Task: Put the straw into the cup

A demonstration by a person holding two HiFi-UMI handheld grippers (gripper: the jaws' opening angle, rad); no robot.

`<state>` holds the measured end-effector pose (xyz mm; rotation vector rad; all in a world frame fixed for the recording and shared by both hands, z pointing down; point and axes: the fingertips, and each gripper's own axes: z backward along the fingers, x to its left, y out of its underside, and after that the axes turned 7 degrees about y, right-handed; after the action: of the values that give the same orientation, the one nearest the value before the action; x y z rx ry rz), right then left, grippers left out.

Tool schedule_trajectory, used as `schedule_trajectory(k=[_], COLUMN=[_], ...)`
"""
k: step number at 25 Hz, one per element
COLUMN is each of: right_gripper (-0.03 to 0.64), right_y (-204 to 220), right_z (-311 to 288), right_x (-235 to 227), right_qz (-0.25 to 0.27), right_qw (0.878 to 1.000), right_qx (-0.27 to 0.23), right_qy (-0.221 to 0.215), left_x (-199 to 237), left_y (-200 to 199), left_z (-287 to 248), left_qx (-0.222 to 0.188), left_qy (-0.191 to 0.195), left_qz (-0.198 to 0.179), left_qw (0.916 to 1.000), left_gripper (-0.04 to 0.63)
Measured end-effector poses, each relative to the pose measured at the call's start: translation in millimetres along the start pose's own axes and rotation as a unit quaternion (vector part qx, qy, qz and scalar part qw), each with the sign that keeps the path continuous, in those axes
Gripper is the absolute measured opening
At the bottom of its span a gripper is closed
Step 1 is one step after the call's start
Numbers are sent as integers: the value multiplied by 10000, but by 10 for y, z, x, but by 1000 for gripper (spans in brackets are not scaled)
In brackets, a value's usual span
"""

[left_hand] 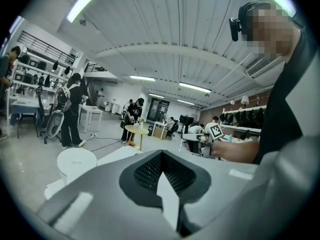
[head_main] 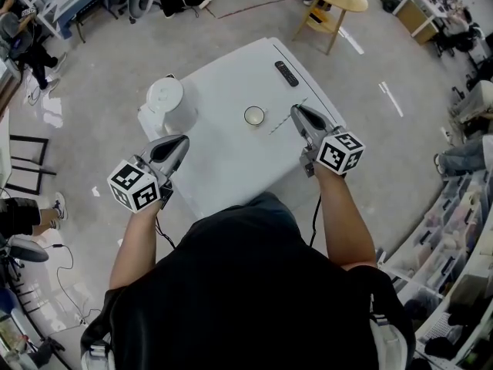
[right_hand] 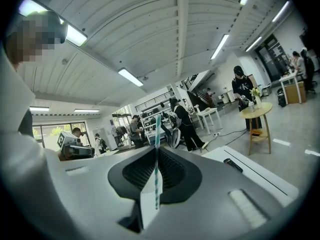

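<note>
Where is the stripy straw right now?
The straw is pinched in the fingers of the right gripper. In the head view it pokes out just right of the cup on the white table.

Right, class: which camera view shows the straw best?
The right gripper view: the striped straw stands close up, clamped in the shut right gripper. The head view shows it only as a thin slanting line beside the cup. The left gripper view does not show it.
</note>
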<state>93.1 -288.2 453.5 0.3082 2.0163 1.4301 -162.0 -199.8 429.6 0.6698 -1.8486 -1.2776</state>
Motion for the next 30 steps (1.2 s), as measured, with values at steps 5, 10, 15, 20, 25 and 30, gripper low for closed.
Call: schedule_trajectory(k=[5, 10, 15, 20, 25, 30], right_gripper=[48, 48, 48, 48, 48, 48], right_y=[26, 91, 151, 259, 341, 425], right_z=[-179, -315, -453, -610, -745, -870], right_x=[-124, -213, -286, -378, -451, -541], right_qz=[-29, -84, -143, -193, -219, -263], right_qw=[9999, 9997, 9994, 9989, 9984, 9976], right_qx=[109, 212, 300, 419, 520, 626], right_qy=[-11, -44, -82, -102, -95, -108], left_x=[125, 213, 308, 404, 507, 584], left_y=[-16, 5, 31, 70, 122, 157], left_z=[-145, -227, -280, -342, -371, -443], left_qx=[37, 83, 140, 173, 227, 259], left_qy=[17, 0, -47, -67, -116, -145], left_qz=[52, 104, 151, 214, 298, 371], left_qw=[10000, 9999, 9998, 9996, 9992, 9989], left_gripper=[1, 0, 2, 1, 2, 0])
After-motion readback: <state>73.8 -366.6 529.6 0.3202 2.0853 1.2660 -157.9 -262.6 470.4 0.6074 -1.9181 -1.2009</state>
